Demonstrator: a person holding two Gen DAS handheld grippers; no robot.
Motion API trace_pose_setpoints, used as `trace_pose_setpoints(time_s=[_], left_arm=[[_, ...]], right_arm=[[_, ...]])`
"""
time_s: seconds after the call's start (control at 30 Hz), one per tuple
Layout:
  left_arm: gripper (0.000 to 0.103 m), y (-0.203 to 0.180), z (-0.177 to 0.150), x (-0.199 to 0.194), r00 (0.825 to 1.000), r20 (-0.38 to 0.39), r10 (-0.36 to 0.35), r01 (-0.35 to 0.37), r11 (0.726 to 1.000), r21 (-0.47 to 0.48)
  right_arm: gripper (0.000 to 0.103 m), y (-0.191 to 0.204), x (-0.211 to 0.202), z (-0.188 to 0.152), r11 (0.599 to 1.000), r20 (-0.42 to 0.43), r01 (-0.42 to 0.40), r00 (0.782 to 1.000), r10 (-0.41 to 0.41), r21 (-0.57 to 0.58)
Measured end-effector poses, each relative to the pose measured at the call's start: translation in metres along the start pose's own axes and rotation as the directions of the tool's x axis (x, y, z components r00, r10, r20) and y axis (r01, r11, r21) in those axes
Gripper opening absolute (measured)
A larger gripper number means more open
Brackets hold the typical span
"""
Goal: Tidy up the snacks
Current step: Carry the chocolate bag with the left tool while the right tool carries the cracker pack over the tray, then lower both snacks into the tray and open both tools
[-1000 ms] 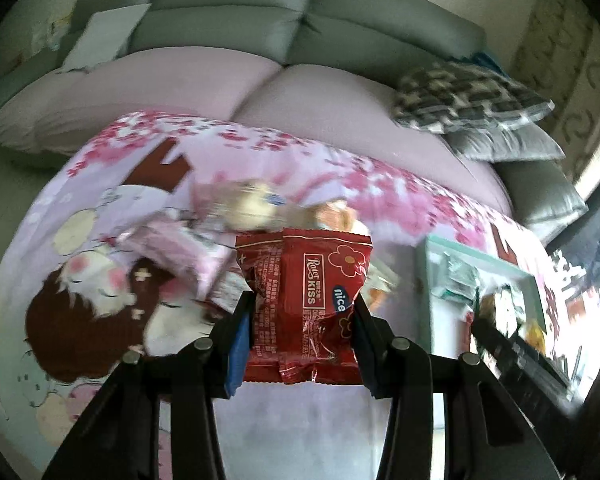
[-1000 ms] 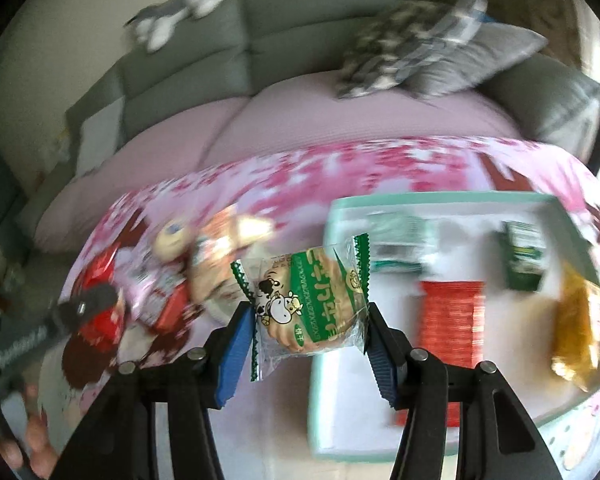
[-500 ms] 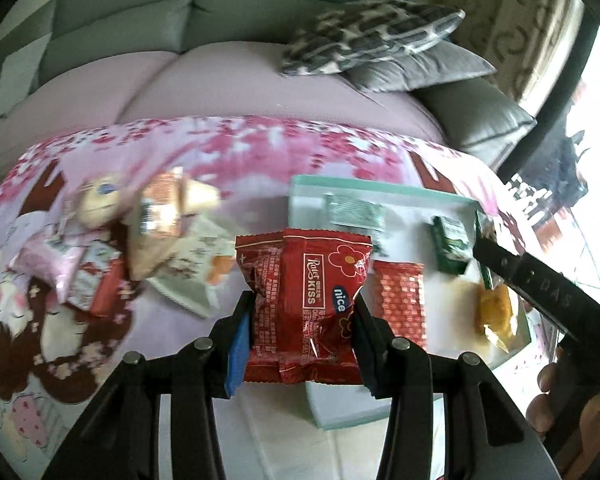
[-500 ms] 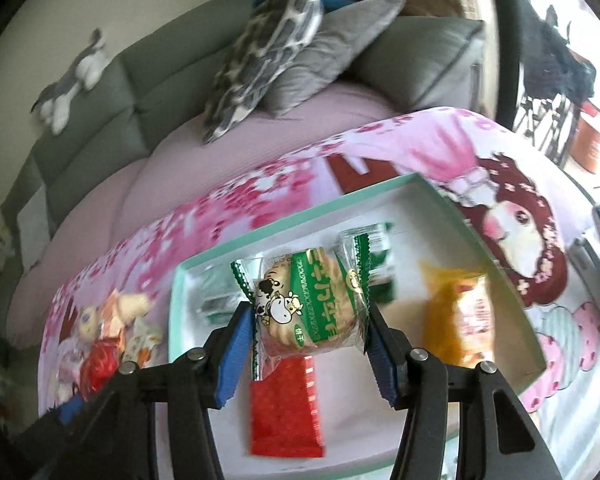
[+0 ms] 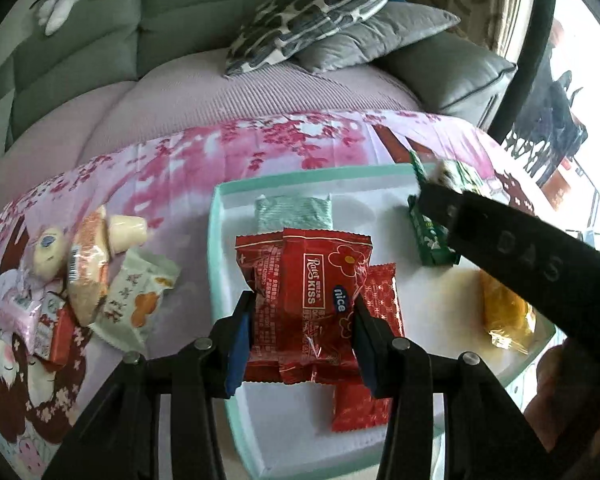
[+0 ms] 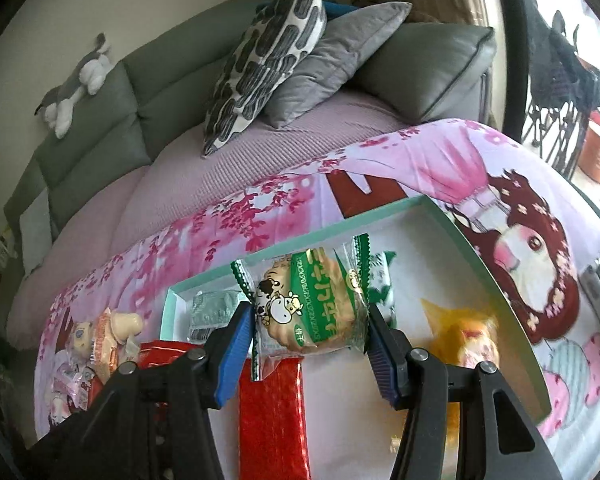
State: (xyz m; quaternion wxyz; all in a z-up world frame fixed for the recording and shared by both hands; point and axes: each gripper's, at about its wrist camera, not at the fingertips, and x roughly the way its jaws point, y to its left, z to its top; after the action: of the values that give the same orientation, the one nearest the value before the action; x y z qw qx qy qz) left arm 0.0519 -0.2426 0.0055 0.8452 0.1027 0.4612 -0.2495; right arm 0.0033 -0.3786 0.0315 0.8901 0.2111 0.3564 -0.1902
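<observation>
Gripping "Raier KISS nice" packet [image 5: 306, 304], left gripper [image 5: 300, 340] — clamped

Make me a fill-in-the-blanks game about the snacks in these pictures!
1. The left gripper holds a ____ snack packet.
2. The right gripper holds a biscuit packet with a cartoon ____ on it.
3. Both packets hang over the white ____ with a teal rim.
4. The patterned pillow lies on the ____.

Missing words: red; cow; tray; sofa
</observation>
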Motion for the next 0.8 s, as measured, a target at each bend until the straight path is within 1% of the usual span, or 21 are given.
trace_pose_setpoints(time_s=[0.07,0.23,0.4,0.67,0.8], left_arm=[[0.047,-0.002,0.0,0.006,1.0,-0.003,-0.002,0.002,1.0,0.006],[0.047,-0.004,0.001,0.019,1.0,-0.006,0.029,-0.029,0.999,0.023],[0.047,0.001,0.001,0.03,0.999,-0.032,0.032,-0.032,0.999,0.005],[0.048,0.007,0.0,0.033,0.999,-0.034,0.014,-0.014,1.0,-0.014],[0.049,0.009,0.0,0.035,0.999,-0.041,0.009,-0.01,1.0,-0.024]], right_arm=[[0.058,0.001,0.007,0.0,1.0,-0.007,0.001,1.0,-0.001,-0.013],[0.058,-0.001,0.022,-0.001,1.0,-0.034,-0.006,0.999,0.005,-0.015],[0.058,0.0,0.033,-0.004,1.0,-0.065,-0.005,0.998,0.003,-0.026],[0.06,0.011,0.043,-0.01,0.997,-0.09,0.002,0.996,-0.008,-0.072],[0.06,0.014,0.044,-0.012,0.995,-0.083,0.016,0.996,-0.024,-0.096]])
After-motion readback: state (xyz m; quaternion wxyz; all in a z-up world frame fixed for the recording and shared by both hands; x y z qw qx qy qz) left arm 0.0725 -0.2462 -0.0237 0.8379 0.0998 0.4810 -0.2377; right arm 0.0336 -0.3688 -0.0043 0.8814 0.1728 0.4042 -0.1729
